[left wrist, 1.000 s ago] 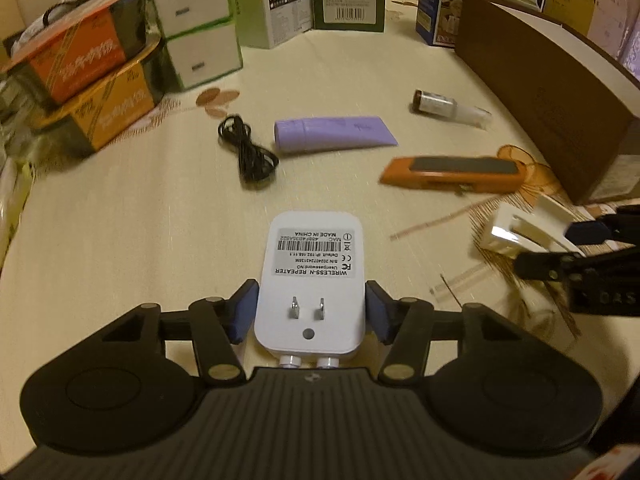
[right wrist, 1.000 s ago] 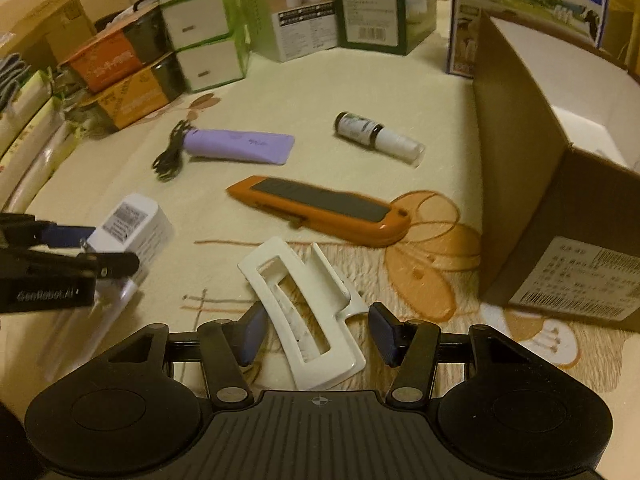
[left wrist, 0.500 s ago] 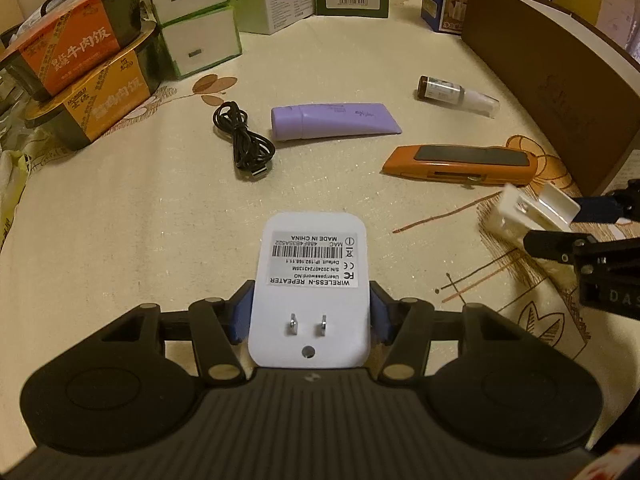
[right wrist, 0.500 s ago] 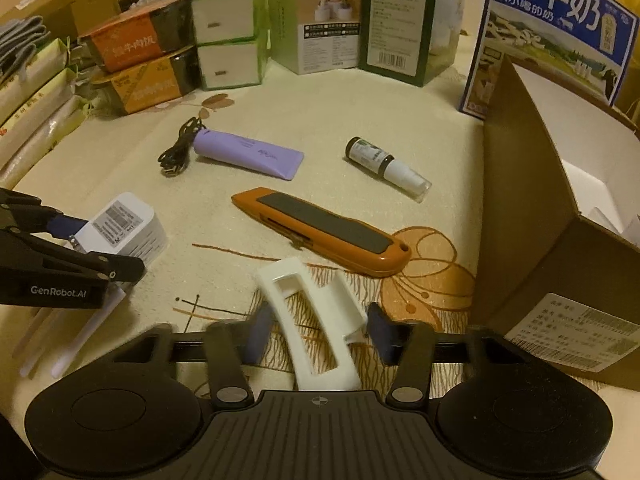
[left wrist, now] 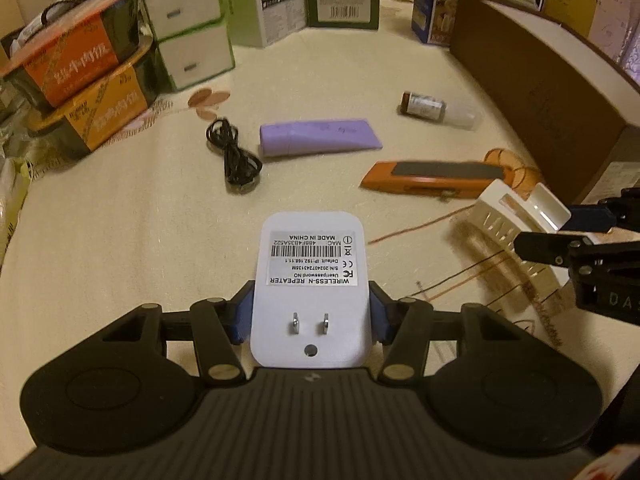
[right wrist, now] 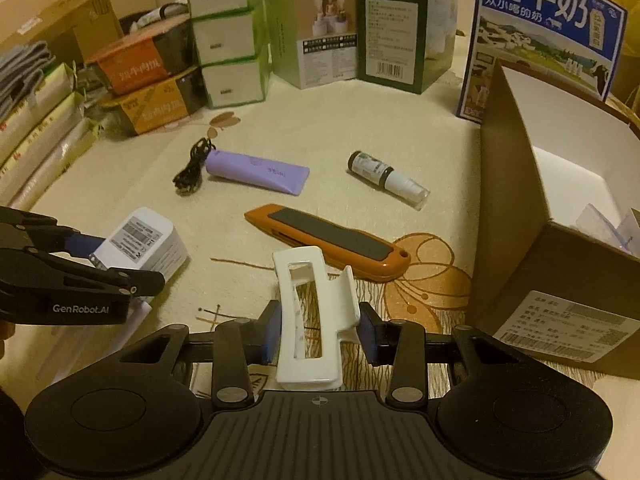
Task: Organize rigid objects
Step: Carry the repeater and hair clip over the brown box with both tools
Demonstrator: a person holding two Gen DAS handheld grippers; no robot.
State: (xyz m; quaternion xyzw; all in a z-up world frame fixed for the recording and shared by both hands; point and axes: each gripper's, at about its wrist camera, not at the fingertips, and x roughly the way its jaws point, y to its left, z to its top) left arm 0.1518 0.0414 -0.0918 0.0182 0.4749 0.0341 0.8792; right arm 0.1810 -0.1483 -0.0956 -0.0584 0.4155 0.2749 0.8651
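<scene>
Carrying both pieces to the open cardboard box [right wrist: 516,216] on my right is, I judge, the step now; I would keep each grip square so nothing twists loose. My left tongs [left wrist: 310,316] pinch the white wireless repeater [left wrist: 312,280] by its sides, prongs up, just above the counter [left wrist: 120,220]. My right tongs [right wrist: 318,334] have just been closing and now clamp the white hair claw [right wrist: 310,320] between them. Both point steeply downward, side by side, near the orange utility knife [right wrist: 328,242].
</scene>
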